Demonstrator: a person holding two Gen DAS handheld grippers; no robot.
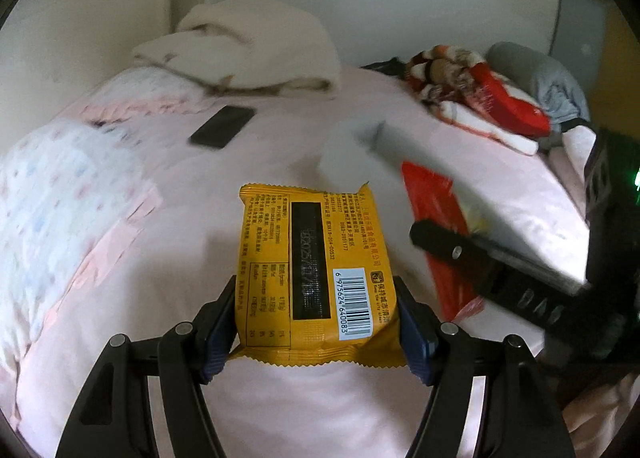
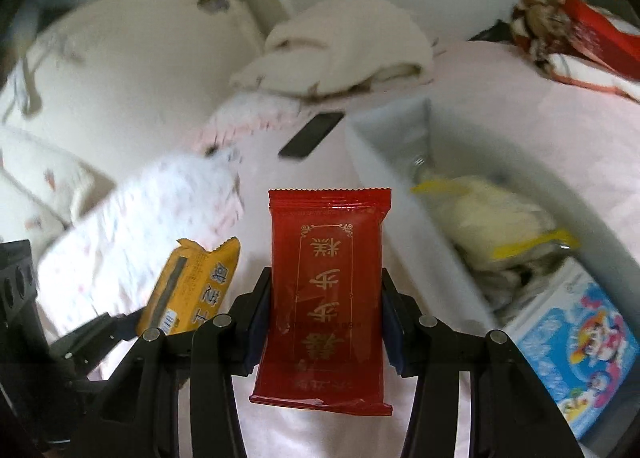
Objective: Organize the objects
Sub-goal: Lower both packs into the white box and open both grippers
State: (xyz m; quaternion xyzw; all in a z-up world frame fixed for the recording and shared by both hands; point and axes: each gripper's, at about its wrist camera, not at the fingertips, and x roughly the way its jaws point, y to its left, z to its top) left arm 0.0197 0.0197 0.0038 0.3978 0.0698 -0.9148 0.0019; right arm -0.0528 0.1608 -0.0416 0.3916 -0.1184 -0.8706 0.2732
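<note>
Only right view shows bin (image 2: 384, 145) contents (blurred); hand-held grippers pinch yellow packet (image 1: 316, 274), red packet (image 2: 324, 270).

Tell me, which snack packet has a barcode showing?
The yellow-orange foil snack packet held in the left gripper. A white barcode sticker shows on it. The red foil snack packet in the right gripper shows only gold lettering.

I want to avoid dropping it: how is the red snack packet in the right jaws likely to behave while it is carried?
The red packet looks glossy, so it may slip between the right gripper pads. It stands out unsupported without drooping, so it is probably light and fairly stiff. The film looks thin; hard squeezing may crush the contents.
</note>
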